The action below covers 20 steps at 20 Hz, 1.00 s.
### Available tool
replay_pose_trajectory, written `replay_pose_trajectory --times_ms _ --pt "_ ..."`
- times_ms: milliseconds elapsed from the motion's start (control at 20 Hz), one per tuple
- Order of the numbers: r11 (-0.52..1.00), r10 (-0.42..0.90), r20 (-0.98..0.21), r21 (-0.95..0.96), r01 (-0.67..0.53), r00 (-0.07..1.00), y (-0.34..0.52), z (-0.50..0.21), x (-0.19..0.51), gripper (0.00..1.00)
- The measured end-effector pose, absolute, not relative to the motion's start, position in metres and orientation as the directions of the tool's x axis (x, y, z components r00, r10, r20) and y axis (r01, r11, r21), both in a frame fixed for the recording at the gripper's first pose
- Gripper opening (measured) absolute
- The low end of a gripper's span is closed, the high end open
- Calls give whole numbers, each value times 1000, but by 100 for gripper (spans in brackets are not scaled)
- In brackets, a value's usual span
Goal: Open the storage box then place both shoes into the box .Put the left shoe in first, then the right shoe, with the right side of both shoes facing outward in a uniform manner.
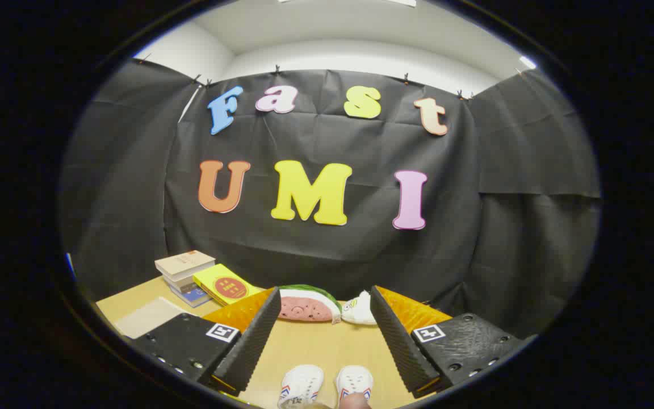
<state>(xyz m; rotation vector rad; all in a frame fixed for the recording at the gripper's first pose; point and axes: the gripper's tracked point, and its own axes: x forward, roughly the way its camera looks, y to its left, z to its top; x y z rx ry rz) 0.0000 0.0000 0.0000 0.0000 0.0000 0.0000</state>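
Tongs (321, 341) released (fingers wide apart) above two white shoes (327, 385) on the table (315, 346).

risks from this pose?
1. The gripper is open and holds nothing; the pair of white shoes with red-and-blue stripes sits close together between its fingers, so a grasp may catch both.
2. The plush watermelon slice and small white plush toy lie just beyond the fingertips and could get knocked on the wooden table.
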Motion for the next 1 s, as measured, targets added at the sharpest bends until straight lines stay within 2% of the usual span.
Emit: replay_pose_trajectory --times_ms 700,1000 --pt "996 -82 -12 44 82 997 6 -1 -20 95" --pt "996 -70 -39 47 71 997 11 -8 -26 95"
